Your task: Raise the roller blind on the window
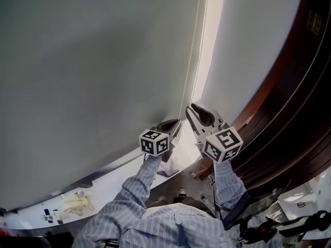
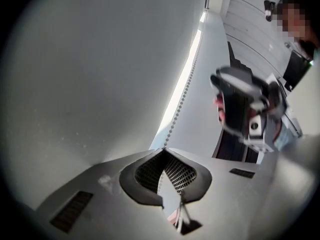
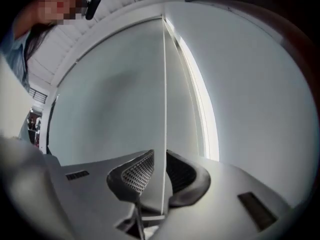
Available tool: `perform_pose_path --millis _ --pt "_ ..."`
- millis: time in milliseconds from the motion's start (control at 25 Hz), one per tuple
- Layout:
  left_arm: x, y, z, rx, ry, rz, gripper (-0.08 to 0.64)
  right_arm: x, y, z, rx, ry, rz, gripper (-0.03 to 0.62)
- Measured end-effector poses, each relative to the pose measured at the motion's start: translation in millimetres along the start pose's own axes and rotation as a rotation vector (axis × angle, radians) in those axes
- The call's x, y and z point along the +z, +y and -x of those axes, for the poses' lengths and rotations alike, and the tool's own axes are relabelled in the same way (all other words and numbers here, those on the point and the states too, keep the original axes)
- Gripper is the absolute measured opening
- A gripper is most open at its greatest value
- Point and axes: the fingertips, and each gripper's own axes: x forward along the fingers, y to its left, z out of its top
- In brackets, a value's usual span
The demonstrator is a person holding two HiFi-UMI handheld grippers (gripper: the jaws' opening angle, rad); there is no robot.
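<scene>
A grey roller blind [image 1: 93, 76] fills the left and top of the head view. Its bead chain [image 1: 192, 50] hangs along the blind's right edge, beside a bright strip of window. My left gripper [image 1: 176, 124] is low on the chain; in the left gripper view the left gripper [image 2: 164, 151] is shut on the chain [image 2: 184, 94], which runs taut up from the pinch. My right gripper [image 1: 189, 109] stands just right of it and slightly higher. In the right gripper view the right gripper [image 3: 160, 159] is open, and the chain [image 3: 164, 84] passes straight through the gap, not pinched.
A pale wall panel [image 1: 253, 40] stands right of the bright window strip [image 1: 212, 45]. Dark wooden framing [image 1: 289, 97] curves down the far right. A white sill [image 1: 77, 203] with small items runs below the blind. The person's striped sleeves [image 1: 139, 190] reach up from below.
</scene>
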Motion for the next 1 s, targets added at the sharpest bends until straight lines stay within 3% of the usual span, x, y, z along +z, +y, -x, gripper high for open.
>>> perform_pose_path --millis 120,200,320,440,560,640,800,1000 --pt "-1.7 -1.2 1.3 -0.004 -0.005 -0.002 0.005 79.8 -1.8 -19.1 0.032 -0.097 0.07 0.058" --pt "-2.1 -1.9 2.6 -0.006 -0.007 -0.001 0.006 106.4 -7.3 -32.6 0.018 -0.112 0.112 0.058" --pt "-2.4 -3.2 5.4 -0.008 -0.009 0.0 0.006 116.6 -8.9 -48.8 0.019 -0.093 0.167 0.058" --pt "-5.9 -2.3 8.7 -0.007 -0.004 0.012 0.006 117.2 -4.7 -50.6 0.053 -0.131 0.115 0.01" --pt "-9.6 -0.9 10.0 -0.009 -0.001 0.027 0.005 114.5 -12.4 -46.0 0.042 -0.192 0.001 0.006" --pt "-12.6 0.8 10.6 -0.007 0.01 0.027 0.005 110.6 -16.8 -45.7 0.014 -0.189 0.005 0.005" --pt "-35.6 9.3 11.8 0.013 0.079 0.045 0.005 85.9 -16.7 -49.1 -0.029 -0.098 0.069 0.005" --pt "-114.6 27.9 25.8 0.059 0.276 0.085 0.005 1.9 -19.9 -43.9 -0.082 0.053 0.047 0.005"
